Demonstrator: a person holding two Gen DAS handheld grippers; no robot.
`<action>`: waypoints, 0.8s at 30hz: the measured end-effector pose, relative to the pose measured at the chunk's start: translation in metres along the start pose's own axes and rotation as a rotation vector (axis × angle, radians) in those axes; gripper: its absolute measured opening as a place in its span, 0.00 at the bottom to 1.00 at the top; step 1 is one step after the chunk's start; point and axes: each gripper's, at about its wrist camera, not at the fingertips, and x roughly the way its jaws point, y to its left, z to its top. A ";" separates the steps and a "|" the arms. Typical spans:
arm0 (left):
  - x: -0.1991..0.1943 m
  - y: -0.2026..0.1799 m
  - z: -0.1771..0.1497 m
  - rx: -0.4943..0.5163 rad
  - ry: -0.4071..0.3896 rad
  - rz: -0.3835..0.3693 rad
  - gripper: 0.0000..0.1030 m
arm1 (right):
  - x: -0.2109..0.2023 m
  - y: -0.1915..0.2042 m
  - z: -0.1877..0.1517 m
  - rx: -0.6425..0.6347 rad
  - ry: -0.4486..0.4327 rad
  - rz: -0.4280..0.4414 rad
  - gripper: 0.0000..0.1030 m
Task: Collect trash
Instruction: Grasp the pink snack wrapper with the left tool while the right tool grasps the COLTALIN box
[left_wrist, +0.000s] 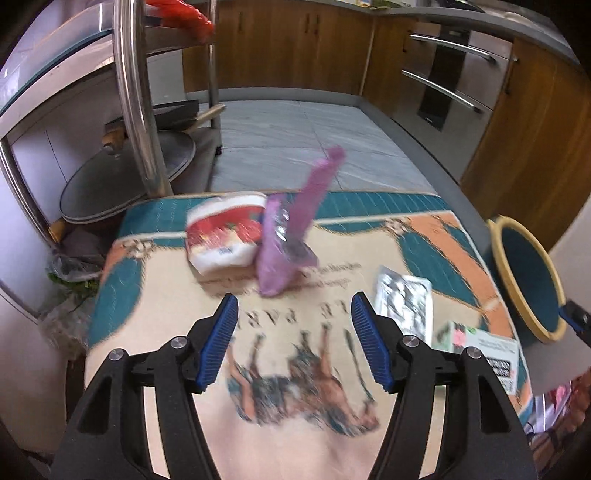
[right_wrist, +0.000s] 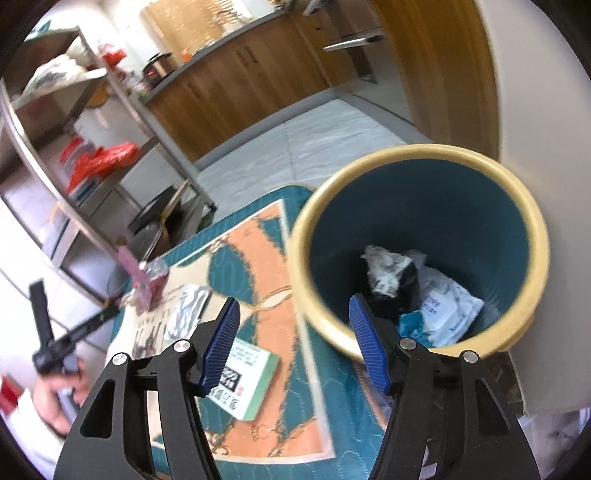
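Bin (right_wrist: 417, 177) right of mat (left_wrist: 155, 295); wrapper (left_wrist: 291, 236) & pack (left_wrist: 225, 236) at mat's far end.

The purple wrapper (left_wrist: 286, 236) and the red and white packet (left_wrist: 225, 236) beside it are smeared by blur, so their print cannot be read. The bin (left_wrist: 532, 280) is cut off by the right edge in the left wrist view. In the right wrist view its near rim hides behind the right gripper (right_wrist: 293, 343), and the trash inside (right_wrist: 424, 291) is partly covered. The small box (right_wrist: 245, 384) is half hidden by a blue finger. The far shelves (right_wrist: 85, 122) are too blurry to tell.
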 end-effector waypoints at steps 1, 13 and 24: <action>0.002 0.001 0.004 0.004 -0.003 0.001 0.62 | 0.001 0.004 0.000 -0.011 0.003 0.012 0.61; 0.057 -0.020 0.056 0.132 0.001 0.052 0.61 | 0.033 0.052 -0.014 -0.207 0.109 0.050 0.68; 0.044 -0.029 0.035 0.156 0.016 -0.037 0.00 | 0.048 0.057 -0.021 -0.246 0.163 0.057 0.68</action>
